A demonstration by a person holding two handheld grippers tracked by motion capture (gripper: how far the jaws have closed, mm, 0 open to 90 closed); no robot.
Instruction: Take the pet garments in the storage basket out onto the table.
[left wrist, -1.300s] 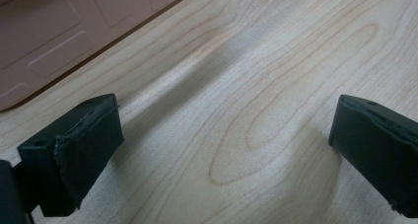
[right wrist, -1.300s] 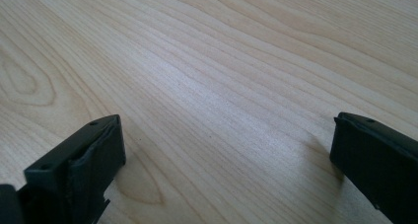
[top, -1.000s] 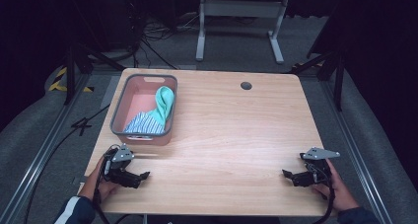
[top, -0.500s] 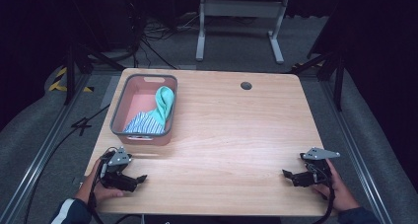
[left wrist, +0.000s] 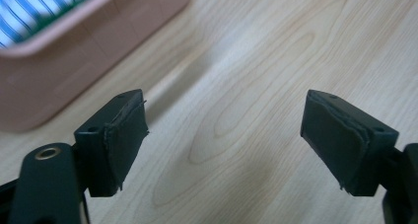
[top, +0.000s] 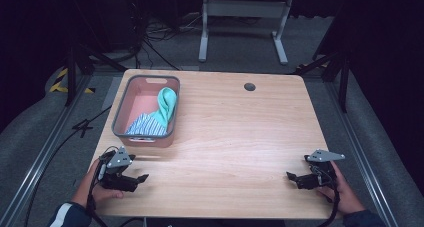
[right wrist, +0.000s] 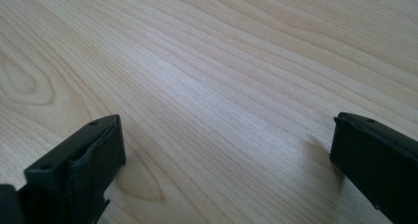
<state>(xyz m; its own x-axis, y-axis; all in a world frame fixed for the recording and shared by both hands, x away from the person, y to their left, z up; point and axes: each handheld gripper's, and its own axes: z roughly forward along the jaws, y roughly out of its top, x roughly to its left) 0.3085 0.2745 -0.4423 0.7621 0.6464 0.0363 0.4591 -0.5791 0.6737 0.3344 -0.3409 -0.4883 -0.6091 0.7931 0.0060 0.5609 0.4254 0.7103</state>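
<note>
A pink bin with a grey rim stands at the table's far left, holding a teal cloth and a blue-and-white striped cloth. My left gripper rests low over the table's near left corner, open, nothing between its jaws. In the left gripper view its jaws stand wide apart, with the bin's pink wall and the striped cloth at upper left. My right gripper sits at the near right corner, open and empty. Bare wood lies between its jaws in the right gripper view.
The light wooden table has a dark round cable hole near its far edge. A white metal frame stands on the grey floor beyond the table. Cables trail on the floor at left.
My left gripper has shifted slightly toward the table's near edge. The right gripper and the bin have stayed put.
</note>
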